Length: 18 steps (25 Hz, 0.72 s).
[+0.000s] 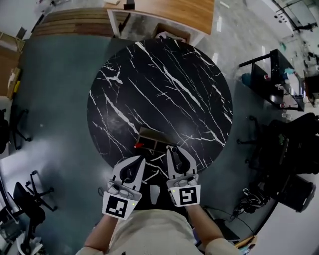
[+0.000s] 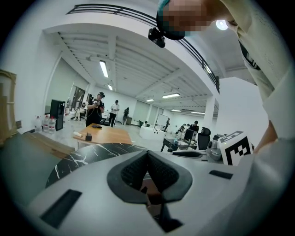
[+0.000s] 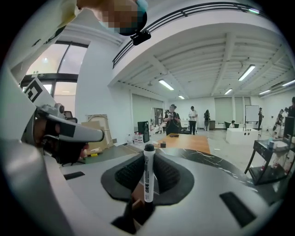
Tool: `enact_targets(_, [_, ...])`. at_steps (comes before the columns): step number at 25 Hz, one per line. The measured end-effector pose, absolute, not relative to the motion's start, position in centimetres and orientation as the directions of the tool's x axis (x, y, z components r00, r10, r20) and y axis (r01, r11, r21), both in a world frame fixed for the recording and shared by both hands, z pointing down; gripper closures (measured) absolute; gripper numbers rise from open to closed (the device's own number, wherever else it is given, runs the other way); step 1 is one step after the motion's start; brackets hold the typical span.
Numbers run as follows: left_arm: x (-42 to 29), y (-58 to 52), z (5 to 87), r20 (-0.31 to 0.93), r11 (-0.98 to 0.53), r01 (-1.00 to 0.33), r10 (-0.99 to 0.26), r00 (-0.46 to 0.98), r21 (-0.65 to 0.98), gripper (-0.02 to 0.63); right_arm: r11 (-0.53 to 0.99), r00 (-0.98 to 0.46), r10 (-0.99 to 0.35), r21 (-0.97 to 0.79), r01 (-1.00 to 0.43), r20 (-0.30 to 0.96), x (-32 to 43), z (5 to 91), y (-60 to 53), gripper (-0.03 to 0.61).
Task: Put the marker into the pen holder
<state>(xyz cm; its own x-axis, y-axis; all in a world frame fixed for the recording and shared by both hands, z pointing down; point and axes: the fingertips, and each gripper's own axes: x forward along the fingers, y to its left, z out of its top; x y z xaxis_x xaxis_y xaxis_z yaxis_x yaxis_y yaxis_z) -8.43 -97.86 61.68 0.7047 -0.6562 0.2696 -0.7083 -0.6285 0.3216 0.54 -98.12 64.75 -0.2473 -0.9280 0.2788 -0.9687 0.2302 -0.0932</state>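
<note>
A white marker with a black cap (image 3: 148, 174) stands upright between the dark pads of my right gripper (image 3: 148, 162), which is shut on it. In the head view the right gripper (image 1: 172, 149) is over the near edge of the round black marble table (image 1: 159, 84), its tips just right of a dark box-shaped pen holder (image 1: 152, 140). A small red thing (image 1: 138, 146) shows at the holder's left side. My left gripper (image 1: 139, 160) is just below the holder, near the table edge. Its pads (image 2: 136, 171) meet with nothing between them. The marker is hidden in the head view.
A wooden table (image 1: 167, 12) stands beyond the marble one. Office chairs (image 1: 27, 196) are on the floor at the left, and a black desk (image 1: 271, 79) and dark chairs (image 1: 294, 149) at the right. People stand far off in the hall (image 3: 174, 120).
</note>
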Motion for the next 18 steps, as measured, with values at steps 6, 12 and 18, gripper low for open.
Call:
enact_targets(6, [-7.6, -96.4, 62.7, 0.298, -0.64, -0.686, -0.618, 0.728, 0.348, 0.604, 0.224, -0.239, -0.927, -0.087, -0.971, 0.289, 0.5, 65.9, -98.6, 0.5])
enact_targets(12, [-7.1, -96.2, 60.5, 0.269, -0.633, -0.693, -0.64, 0.719, 0.345, 0.603, 0.206, -0.213, -0.928, -0.056, -0.977, 0.306, 2.4, 63.2, -96.9, 0.5])
enact_targets(18, [-7.5, -93.2, 54.5, 0.212, -0.661, -0.675, -0.644, 0.735, 0.33, 0.604, 0.256, -0.29, -0.92, -0.156, -0.954, 0.264, 1.3, 54.6, -92.9, 0.561])
